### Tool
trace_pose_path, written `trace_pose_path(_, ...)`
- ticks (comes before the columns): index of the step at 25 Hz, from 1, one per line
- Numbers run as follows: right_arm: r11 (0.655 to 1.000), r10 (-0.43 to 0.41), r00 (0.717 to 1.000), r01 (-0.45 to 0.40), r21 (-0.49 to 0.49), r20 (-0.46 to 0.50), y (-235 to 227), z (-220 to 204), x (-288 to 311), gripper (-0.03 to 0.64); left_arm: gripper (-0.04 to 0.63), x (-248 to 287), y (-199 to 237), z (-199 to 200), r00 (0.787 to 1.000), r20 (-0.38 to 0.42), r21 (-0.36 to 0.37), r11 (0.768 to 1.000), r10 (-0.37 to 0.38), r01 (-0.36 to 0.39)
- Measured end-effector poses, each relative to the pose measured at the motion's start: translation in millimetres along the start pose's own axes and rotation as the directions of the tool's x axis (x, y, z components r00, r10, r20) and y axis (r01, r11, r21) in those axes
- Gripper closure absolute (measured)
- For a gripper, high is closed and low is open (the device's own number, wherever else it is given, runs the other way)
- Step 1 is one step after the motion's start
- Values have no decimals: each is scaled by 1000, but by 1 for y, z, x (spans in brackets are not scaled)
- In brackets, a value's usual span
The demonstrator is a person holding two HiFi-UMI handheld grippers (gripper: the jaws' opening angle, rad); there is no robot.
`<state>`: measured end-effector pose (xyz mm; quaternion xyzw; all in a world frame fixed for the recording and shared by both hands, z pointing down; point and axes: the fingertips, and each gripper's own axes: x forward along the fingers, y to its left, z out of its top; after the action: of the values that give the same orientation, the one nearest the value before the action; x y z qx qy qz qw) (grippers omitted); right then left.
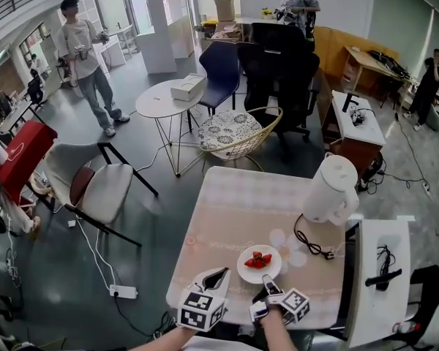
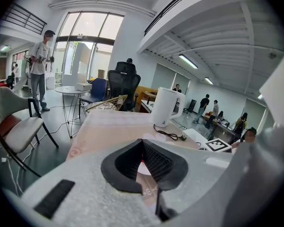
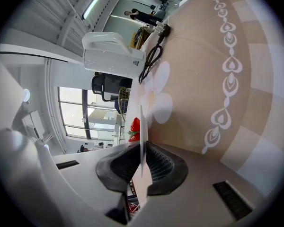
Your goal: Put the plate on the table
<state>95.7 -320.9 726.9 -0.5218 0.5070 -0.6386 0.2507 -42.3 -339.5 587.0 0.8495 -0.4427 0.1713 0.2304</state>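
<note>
Plate (image 1: pixel 259 263), white and round, with strawberries (image 1: pixel 258 259) on it, lies over the surface (image 1: pixel 234 196) toward its 6 o'clock edge in the head view. Whether it rests on the surface or hangs just above it cannot be told.

Right tongs (image 1: pixel 269 281) meet the plate at its 5 o'clock rim and are clamped on it. In the right gripper view the rim (image 3: pixel 142 126) runs edge-on between the two black pads (image 3: pixel 157 164), which press on it from either face. The strawberries (image 3: pixel 134 126) lie on one side of the rim and the patterned surface (image 3: pixel 217 79) on the other. These tongs are rolled so that one jaw sits above the plate and the other beneath it. They point toward 11 o'clock in the head view, tilted somewhat downward.

Left tongs (image 1: pixel 221 273) lie at 8 o'clock from the plate, just beside it and apart from it. They point toward 1 o'clock. In the left gripper view the jaws (image 2: pixel 143 143) meet at their tips with nothing between them, and a sliver of the plate (image 2: pixel 142 168) shows beyond the pads.

Both forearms enter from the 6 o'clock edge of the head view, the left forearm (image 1: pixel 168 340) low and nearly level, the right forearm (image 1: pixel 278 336) steeper.

Kettle (image 1: pixel 331 189), white, stands at 2 o'clock from the plate, well apart, with its black cable (image 1: pixel 307 241) lying between the two.
</note>
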Motion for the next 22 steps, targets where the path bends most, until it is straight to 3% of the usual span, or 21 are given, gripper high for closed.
trace_pose_path(4, 997, -45, 999, 45, -55, -1, 0, 2, 2, 591, 589, 2, 6, 1, 1000, 2, -4, 1000, 2, -2)
trace_pose_path(6, 994, -59, 998, 58, -89, -7, 4, 1, 3, 514, 589, 2, 6, 0, 1000, 2, -9, 1000, 2, -2)
trace_pose_path(10, 983, -93, 996, 89, -163, -15, 6, 4, 4, 482, 589, 3, 2, -1, 1000, 2, -10, 1000, -2, 2)
trace_pose_path(13, 959, -149, 989, 139, -247, -21, 3, 4, 2, 442, 589, 2, 1, -1, 1000, 2, -16, 1000, 1, -1)
trace_pose_path(18, 885, -244, 970, 223, -409, 2, -7, 10, -4, 423, 589, -1, 0, -1, 1000, 5, -24, 1000, 11, -11)
trace_pose_path(22, 868, -249, 968, 229, -441, 13, -6, 17, -11, 423, 589, 1, -7, -1, 1000, 10, -26, 1000, 10, -10)
